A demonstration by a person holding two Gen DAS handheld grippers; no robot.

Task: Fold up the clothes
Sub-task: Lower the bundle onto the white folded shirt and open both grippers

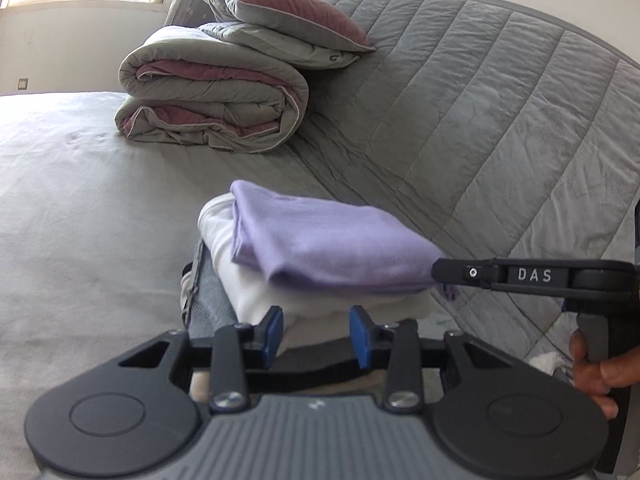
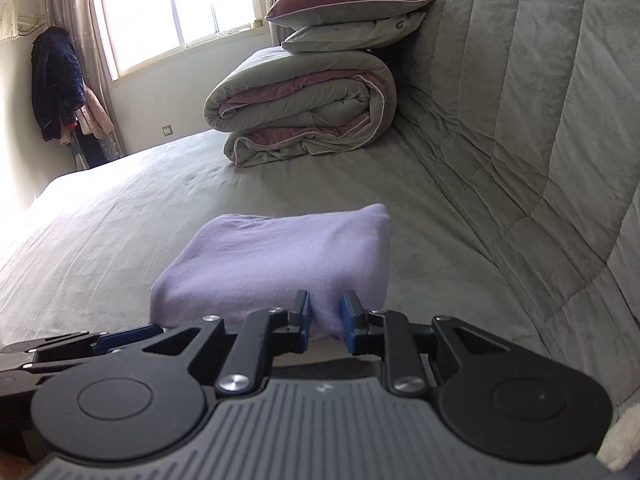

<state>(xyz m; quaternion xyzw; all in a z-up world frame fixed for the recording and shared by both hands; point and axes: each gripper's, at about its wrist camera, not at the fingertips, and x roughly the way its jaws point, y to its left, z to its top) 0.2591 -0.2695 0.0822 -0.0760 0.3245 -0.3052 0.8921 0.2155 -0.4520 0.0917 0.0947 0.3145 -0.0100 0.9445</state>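
The stacking step is judged to be in hand: a folded lilac garment (image 2: 276, 264) is held at its near edge by the right gripper (image 2: 325, 322), whose blue pads are closed on a pinch of the cloth, and it is being set on top of a small pile. In the left wrist view the same lilac garment (image 1: 332, 244) is seen resting on a folded white garment (image 1: 224, 248), with a grey knitted piece (image 1: 208, 300) under that at the near left. The left gripper (image 1: 317, 336) is held just in front of the pile with its blue pads apart and nothing between them; the white fabric lies beyond its tips, and whether it is touched cannot be told. The next move is judged to call for the right pads to be parted and drawn back level, so that the soft top fold is not dragged off the pile; the left could be used to steady the stack. The lilac cloth looks like thin, matte jersey, rounded at its folded edges and slightly slumped. The pile sits on the grey bedsheet (image 2: 120, 216), smooth and faintly creased, beside a quilted grey headboard (image 2: 540, 100) with stitched panels. Farther off a thick grey and mauve quilt (image 2: 304, 112) is folded into a puffy roll, with two pillows (image 2: 352, 12) stacked on it, and a bright window (image 2: 176, 4) stands behind.
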